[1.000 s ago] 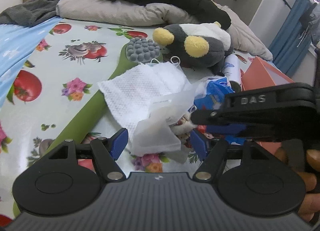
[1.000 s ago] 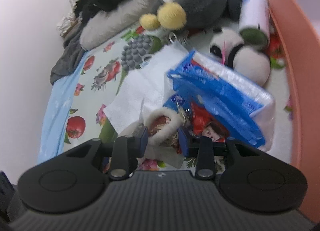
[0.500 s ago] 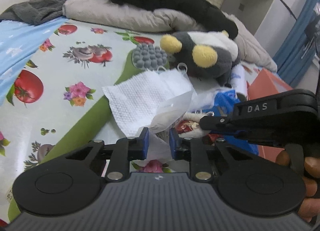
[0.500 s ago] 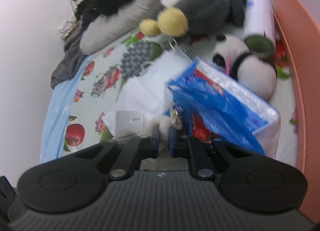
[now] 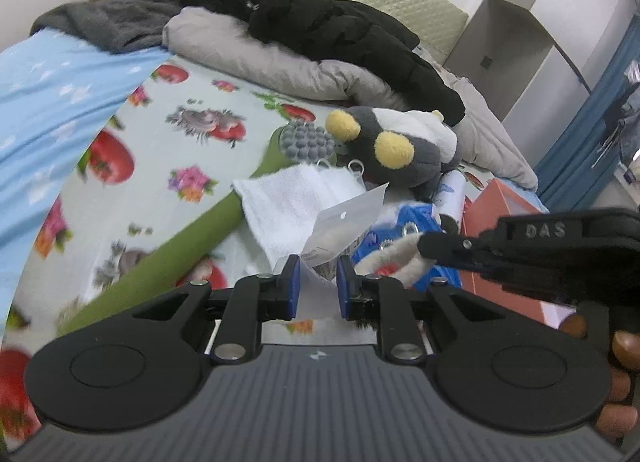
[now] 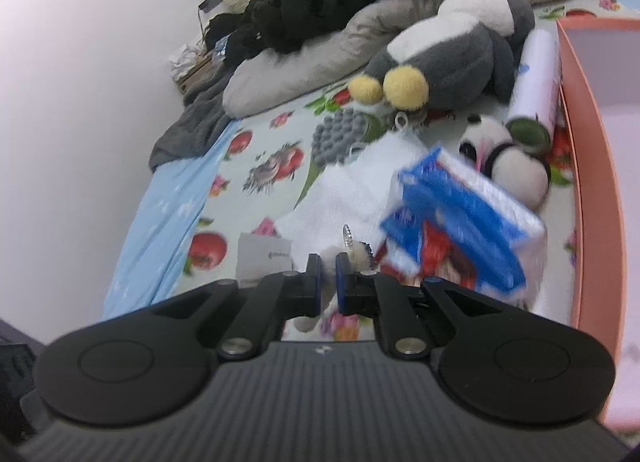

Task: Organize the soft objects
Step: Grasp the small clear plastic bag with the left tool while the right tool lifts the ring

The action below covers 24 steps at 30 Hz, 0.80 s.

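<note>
On a fruit-print bed sheet lies a pile of soft things. My left gripper [image 5: 316, 282] is shut on a clear plastic bag [image 5: 346, 217] with a white label, lifted off the white towel [image 5: 288, 197]. My right gripper [image 6: 328, 276] is shut on a small white fluffy keychain plush [image 6: 360, 252]; its metal chain [image 6: 346, 236] sticks up. That plush [image 5: 390, 262] and the right gripper [image 5: 436, 246] also show at the right of the left wrist view. The bag [image 6: 262, 258] hangs just left of the right gripper. A blue tissue pack [image 6: 460, 205] lies close by.
A grey and white plush with yellow feet [image 6: 452, 57], a panda plush [image 6: 508, 161], a white roll [image 6: 536, 73] and a green massage stick [image 5: 180, 250] lie around. An orange box [image 6: 592, 141] stands at the right. Pillows and dark clothes [image 5: 320, 17] fill the back.
Both grippers went from open to shut, the left on the plastic bag, the right on the fluffy keychain plush. Both have since risen, lifting these off the pile.
</note>
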{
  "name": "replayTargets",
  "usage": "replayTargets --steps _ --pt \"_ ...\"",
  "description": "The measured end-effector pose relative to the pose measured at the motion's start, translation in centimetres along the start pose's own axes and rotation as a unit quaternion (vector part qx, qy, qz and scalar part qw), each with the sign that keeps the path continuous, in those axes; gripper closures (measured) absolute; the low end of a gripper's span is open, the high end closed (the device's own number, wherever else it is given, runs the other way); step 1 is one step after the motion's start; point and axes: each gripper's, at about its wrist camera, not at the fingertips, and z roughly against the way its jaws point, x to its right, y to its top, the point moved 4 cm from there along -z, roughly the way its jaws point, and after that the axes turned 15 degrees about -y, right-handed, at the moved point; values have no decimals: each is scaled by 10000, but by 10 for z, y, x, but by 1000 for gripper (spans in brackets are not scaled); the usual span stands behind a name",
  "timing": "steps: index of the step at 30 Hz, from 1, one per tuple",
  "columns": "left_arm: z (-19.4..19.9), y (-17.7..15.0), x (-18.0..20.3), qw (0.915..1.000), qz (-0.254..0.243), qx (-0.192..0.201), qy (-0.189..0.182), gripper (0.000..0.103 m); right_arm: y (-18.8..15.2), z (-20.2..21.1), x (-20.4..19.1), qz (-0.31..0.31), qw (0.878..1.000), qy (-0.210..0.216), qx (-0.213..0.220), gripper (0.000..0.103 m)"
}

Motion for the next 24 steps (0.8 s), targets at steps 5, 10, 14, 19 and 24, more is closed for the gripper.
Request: replayTargets --steps 5,10,14,19,24 --pt "19 -29 -5 9995 251 -183 71 81 -37 8 5 144 9995 -102 -251 92" --pt "16 -63 -3 9962 -98 -801 319 81 -77 -6 33 85 9960 -534 -709 92" --pt "11 -87 1 9928 -274 -1132 282 80 -95 -8 51 243 9923 -851 -862 91" --pt "-1 -98 11 9903 -221 -1373 19 56 -99 -1 67 439 9896 -1068 -854 89" --pt "-2 -95 16 9910 -215 -1315 -137 34 -102 3 71 701 9894 -999 -782 54"
